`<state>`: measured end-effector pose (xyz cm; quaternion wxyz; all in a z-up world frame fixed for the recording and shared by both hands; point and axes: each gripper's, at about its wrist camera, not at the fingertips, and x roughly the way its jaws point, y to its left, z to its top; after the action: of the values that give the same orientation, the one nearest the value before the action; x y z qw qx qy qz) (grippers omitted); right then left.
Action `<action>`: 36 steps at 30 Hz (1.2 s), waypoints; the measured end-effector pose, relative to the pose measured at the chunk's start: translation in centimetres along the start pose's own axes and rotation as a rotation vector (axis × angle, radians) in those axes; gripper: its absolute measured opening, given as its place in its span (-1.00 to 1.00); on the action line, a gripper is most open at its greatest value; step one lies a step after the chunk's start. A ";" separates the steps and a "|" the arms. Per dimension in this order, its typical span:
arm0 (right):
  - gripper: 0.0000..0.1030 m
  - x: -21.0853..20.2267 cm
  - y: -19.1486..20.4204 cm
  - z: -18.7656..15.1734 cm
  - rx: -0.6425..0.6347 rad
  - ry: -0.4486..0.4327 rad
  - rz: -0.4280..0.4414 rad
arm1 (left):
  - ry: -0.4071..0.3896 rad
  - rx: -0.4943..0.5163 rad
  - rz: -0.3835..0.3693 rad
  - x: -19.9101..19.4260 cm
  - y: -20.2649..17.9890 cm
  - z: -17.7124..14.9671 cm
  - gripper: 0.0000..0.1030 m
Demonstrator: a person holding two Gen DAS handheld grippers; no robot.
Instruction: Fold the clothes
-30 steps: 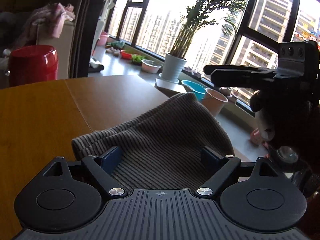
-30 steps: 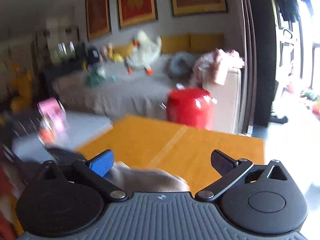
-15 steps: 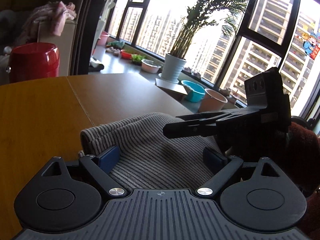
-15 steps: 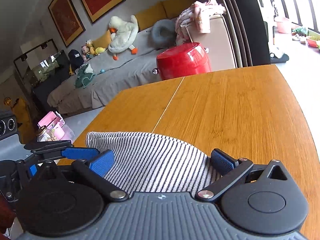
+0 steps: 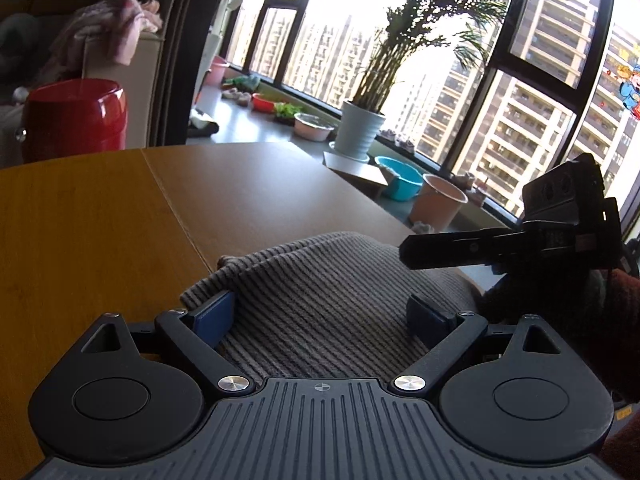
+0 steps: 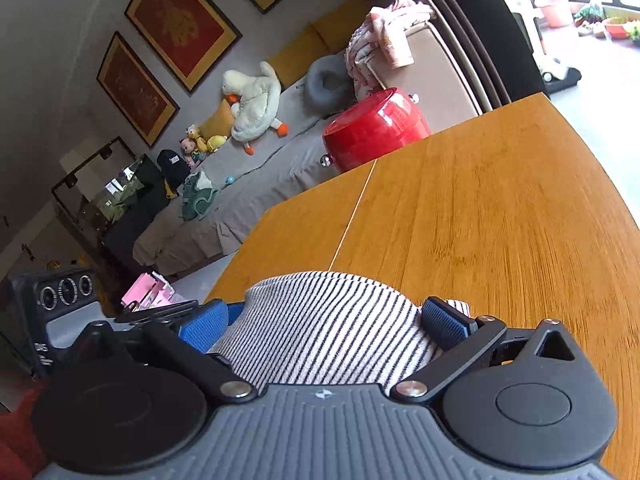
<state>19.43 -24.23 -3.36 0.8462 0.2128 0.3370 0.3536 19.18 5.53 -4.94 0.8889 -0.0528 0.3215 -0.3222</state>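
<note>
A black-and-white striped garment point(image 5: 320, 284) lies bunched on the wooden table point(image 5: 100, 216). My left gripper point(image 5: 320, 312) is open, its blue pads on either side of the cloth. The right gripper's body point(image 5: 520, 232) shows at the right of the left wrist view, above the garment's right part. In the right wrist view the same striped garment point(image 6: 328, 320) fills the space between the pads of my open right gripper point(image 6: 328, 322). The left gripper's body point(image 6: 60, 304) shows at the lower left there. The cloth under the gripper bodies is hidden.
The wooden table point(image 6: 500, 208) stretches ahead, with a seam down its middle. A red round stool point(image 6: 376, 128) stands past its far edge beside a sofa with a pink cloth point(image 6: 384, 40). A potted palm point(image 5: 364, 128) and tubs stand by the window.
The right gripper has moved back to the right and tilted its view. The garment's fold has shifted and bunched toward the near edge. Both grippers stay open.
</note>
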 end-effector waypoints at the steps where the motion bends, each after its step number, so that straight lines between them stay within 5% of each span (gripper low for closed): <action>1: 1.00 -0.6 0.1 0.2 -0.002 0.002 0.002 | -0.001 -0.006 -0.004 0.0 0.2 -0.1 0.85; 9: 1.00 -6.5 3.5 -0.6 -0.120 -0.072 -0.025 | 0.010 -0.054 -0.005 -0.5 1.2 -0.9 0.88; 14: 1.00 -3.8 4.6 -4.0 -0.302 0.086 -0.328 | 0.008 -0.059 -0.004 -0.5 1.3 -1.0 0.90; 16: 1.00 -2.8 4.0 -5.3 -0.321 0.098 -0.383 | 0.013 -0.054 0.004 -0.5 1.1 -1.0 0.90; 19: 1.00 -2.7 2.9 -4.8 -0.237 0.112 -0.354 | 0.021 -0.058 0.015 -0.6 1.1 -1.0 0.90; 25: 1.00 -4.3 3.9 -4.7 -0.288 0.032 -0.338 | 0.057 -0.158 -0.008 -0.2 2.3 -1.5 0.97; 28: 1.00 -6.2 4.8 -3.2 -0.239 -0.079 -0.213 | 0.053 -0.151 -0.011 -0.3 2.3 -1.5 0.97; 31: 1.00 -6.5 4.7 -1.0 -0.102 -0.137 0.017 | 0.055 -0.138 -0.004 -0.2 2.0 -1.4 0.97; 34: 1.00 -3.6 4.1 0.3 0.029 -0.066 0.182 | 0.053 -0.139 -0.001 -0.3 1.9 -1.4 0.97; 36: 1.00 -0.5 3.8 0.1 0.068 0.032 0.129 | 0.050 -0.138 0.005 -0.5 1.8 -1.6 0.97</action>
<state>17.53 -22.10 -0.83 0.8086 0.2569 0.3478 0.3991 18.93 7.39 -6.46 0.8756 -0.1053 0.3652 -0.2982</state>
